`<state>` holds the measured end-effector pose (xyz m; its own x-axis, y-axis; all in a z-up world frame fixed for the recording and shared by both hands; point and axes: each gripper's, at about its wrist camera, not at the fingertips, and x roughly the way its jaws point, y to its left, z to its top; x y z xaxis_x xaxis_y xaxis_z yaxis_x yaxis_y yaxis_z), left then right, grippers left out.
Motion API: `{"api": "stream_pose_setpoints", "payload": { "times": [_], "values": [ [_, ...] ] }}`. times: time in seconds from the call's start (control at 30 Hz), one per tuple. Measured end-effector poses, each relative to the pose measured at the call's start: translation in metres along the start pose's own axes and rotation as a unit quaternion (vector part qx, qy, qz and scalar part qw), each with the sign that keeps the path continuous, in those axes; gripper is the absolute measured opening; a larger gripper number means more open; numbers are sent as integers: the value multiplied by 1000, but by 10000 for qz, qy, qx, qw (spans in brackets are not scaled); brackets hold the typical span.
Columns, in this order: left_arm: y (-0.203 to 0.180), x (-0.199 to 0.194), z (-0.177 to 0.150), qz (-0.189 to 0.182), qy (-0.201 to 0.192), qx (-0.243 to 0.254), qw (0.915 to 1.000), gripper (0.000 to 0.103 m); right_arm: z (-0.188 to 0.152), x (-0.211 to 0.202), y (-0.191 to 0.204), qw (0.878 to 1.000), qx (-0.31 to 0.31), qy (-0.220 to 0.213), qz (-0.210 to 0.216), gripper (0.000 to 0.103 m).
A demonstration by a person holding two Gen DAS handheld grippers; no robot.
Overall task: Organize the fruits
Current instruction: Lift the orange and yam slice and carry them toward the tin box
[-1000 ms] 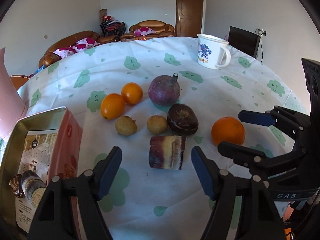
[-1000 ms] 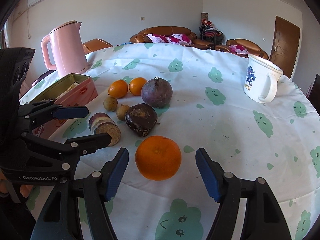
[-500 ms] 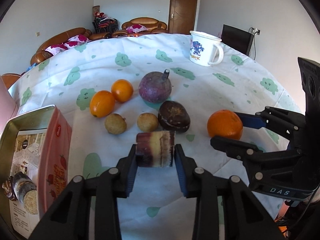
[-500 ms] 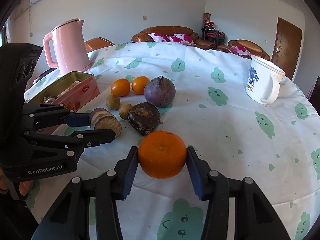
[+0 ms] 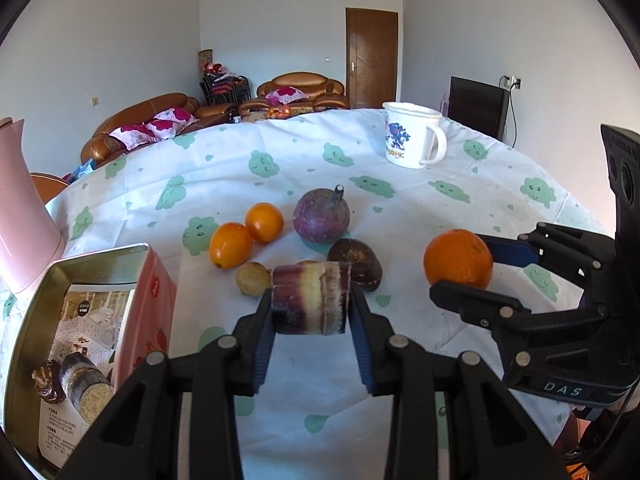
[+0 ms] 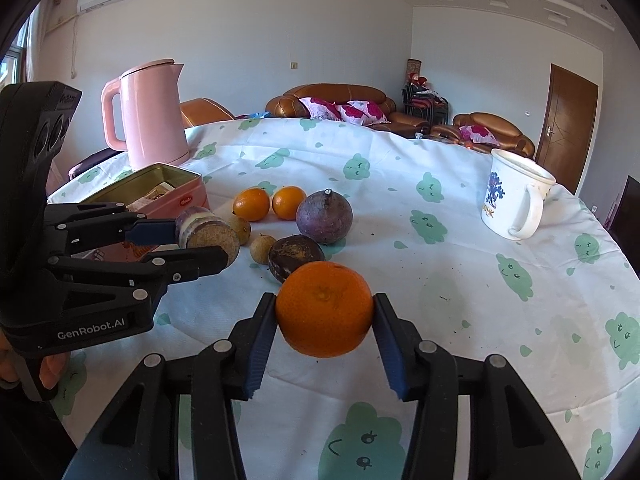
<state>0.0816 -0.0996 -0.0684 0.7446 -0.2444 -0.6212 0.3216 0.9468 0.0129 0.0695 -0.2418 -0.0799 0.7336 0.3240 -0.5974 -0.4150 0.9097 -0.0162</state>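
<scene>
Left wrist view. The left gripper (image 5: 311, 312) is clenched on a short purple-and-cream sugarcane segment (image 5: 310, 300), held crosswise at frame centre between the two blue pads, one pressed on each cut end. The jaws were closing within the last second and have since held steady. At right of frame the right gripper (image 5: 464, 276) is seen from the side, grasping a large round orange (image 5: 458, 258). Above centre, on the white tablecloth with green cloud prints (image 5: 400, 352), are recorded two small oval orange kumquats (image 5: 246, 236), a round purple passion fruit with a stem (image 5: 321, 217), a dark brown wrinkled fruit (image 5: 358, 262) and a small tan longan (image 5: 253, 279), the latter two partly hidden behind the cane. At lower left an open pink metal tin (image 5: 150, 304) is seen; a second cane piece (image 5: 86, 386) and a dark brown item, identity unclear, lie inside it. A white enamel mug with a blue print (image 5: 412, 136) stands at upper right. A pink kettle (image 5: 20, 216) is cut by the left edge.

Right wrist view. The right gripper (image 6: 325, 332) is grasping the orange (image 6: 324, 308) at frame centre, a pad on each side; its jaws were likewise closing within the last second. At left the left gripper (image 6: 192, 246) is seen holding the cane segment (image 6: 204, 232), in front of the tin (image 6: 180, 188). Kumquats (image 6: 270, 203), passion fruit (image 6: 324, 216), brown fruit (image 6: 294, 256) and two longans (image 6: 260, 250) lie above centre. The kettle (image 6: 150, 116) stands upper left, the mug (image 6: 514, 196) at right.
</scene>
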Motion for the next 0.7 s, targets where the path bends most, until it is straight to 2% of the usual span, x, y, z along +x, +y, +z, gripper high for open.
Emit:
{"api": "stream_pose_setpoints", "payload": {
  "times": [0.7],
  "values": [
    [1,-21,-2,305,-566,-57,9979,37,-3,-21,4,9982,-79,-586,-104,50]
  ]
}}
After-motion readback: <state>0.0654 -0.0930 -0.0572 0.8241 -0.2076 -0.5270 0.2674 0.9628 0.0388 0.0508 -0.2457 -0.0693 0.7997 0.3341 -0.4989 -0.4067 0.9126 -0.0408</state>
